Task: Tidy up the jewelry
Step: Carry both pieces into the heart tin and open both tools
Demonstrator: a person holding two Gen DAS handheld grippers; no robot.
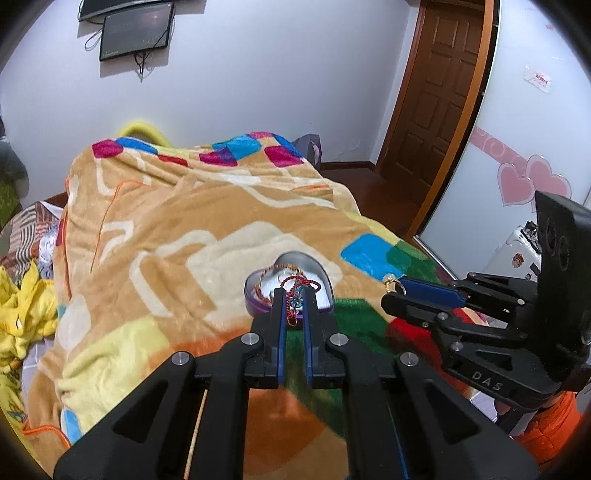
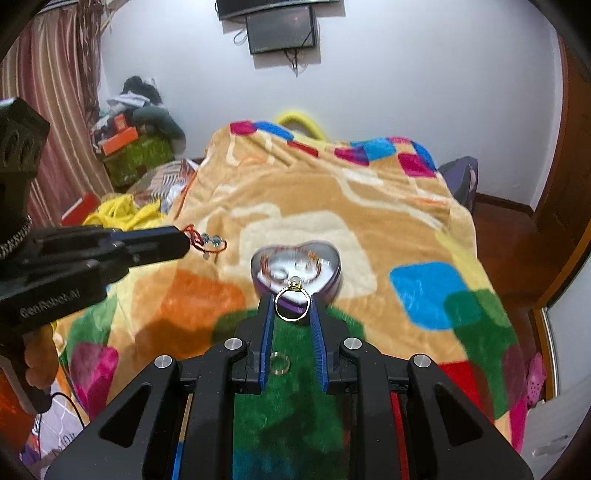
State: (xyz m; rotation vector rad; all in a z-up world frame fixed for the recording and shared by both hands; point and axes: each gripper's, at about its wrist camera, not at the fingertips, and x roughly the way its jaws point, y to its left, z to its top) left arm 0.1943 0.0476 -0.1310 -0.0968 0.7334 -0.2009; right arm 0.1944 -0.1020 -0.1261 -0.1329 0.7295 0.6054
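Observation:
A heart-shaped tin (image 1: 317,271) (image 2: 328,258) lies open on the patterned blanket, with copper-coloured jewelry inside. My left gripper (image 1: 295,301) is shut on a red cord bracelet with blue beads (image 1: 295,291) and holds it just in front of the tin; from the right wrist view the left gripper (image 2: 184,240) hangs to the tin's left with the bracelet (image 2: 207,243) dangling. My right gripper (image 2: 291,304) is shut on a gold ring with a pale stone (image 2: 291,301) just in front of the tin; in the left wrist view it (image 1: 391,288) is right of the tin.
A clear ring (image 2: 279,363) lies on the green patch of the blanket (image 2: 369,206) under my right gripper. Yellow cloth (image 2: 122,214) and boxes (image 2: 136,151) sit to the left. A wooden door (image 1: 439,92) is at the right, a screen (image 2: 280,29) on the wall.

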